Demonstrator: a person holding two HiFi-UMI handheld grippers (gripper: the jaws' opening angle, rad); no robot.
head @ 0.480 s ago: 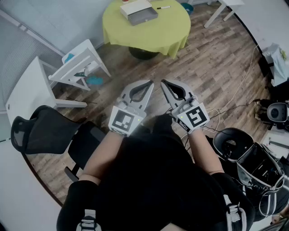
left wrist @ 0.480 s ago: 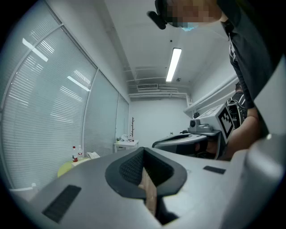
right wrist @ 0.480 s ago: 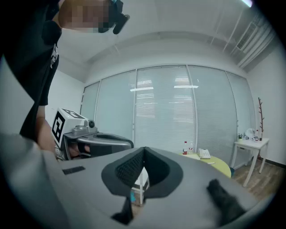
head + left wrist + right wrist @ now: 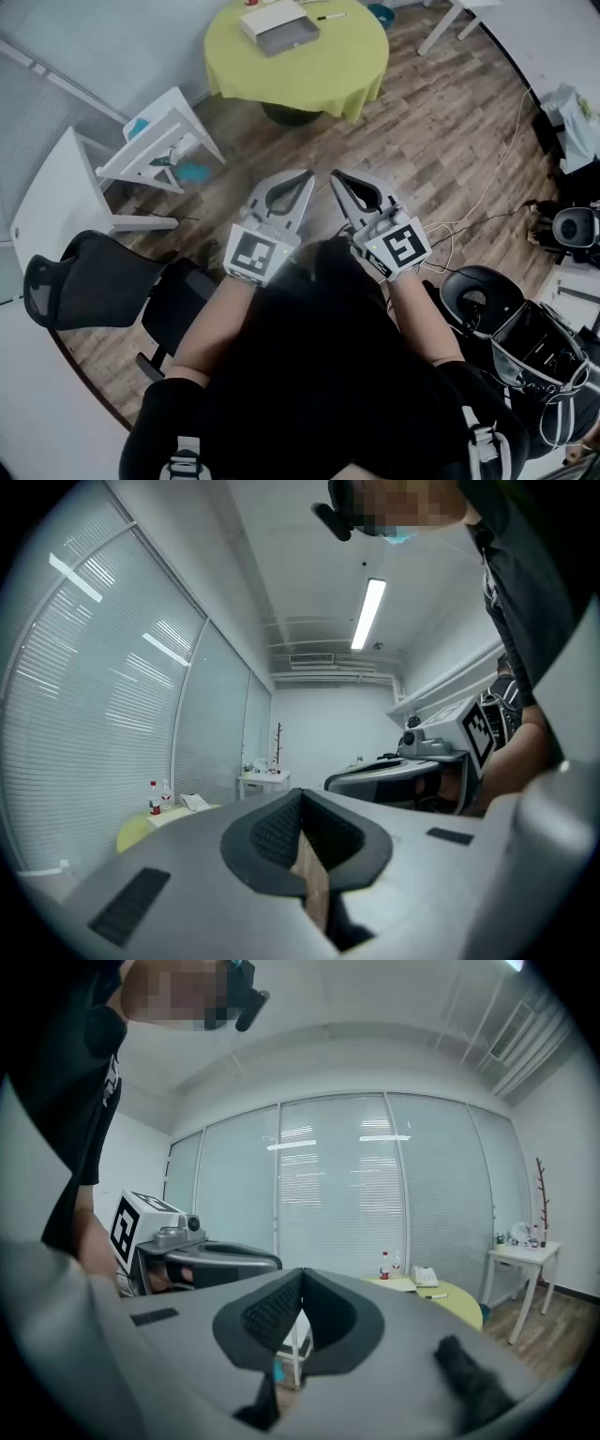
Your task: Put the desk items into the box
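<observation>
While box (image 4: 281, 28) tops table (image 4: 309, 73) (far), chair (image 4: 84, 281) flanks left gripper (image 4: 307, 175).

Office — mesh chair (image 4: 89, 279), blind-covered glass wall (image 4: 337, 1194), ceiling strip light (image 4: 367, 613).

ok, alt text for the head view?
Looking down, a person in black holds the left tongs and right tongs side by side, both shut and empty, aimed at a round yellow-green table carrying a grey box and a pen. Wood floor; white chair at left.
</observation>
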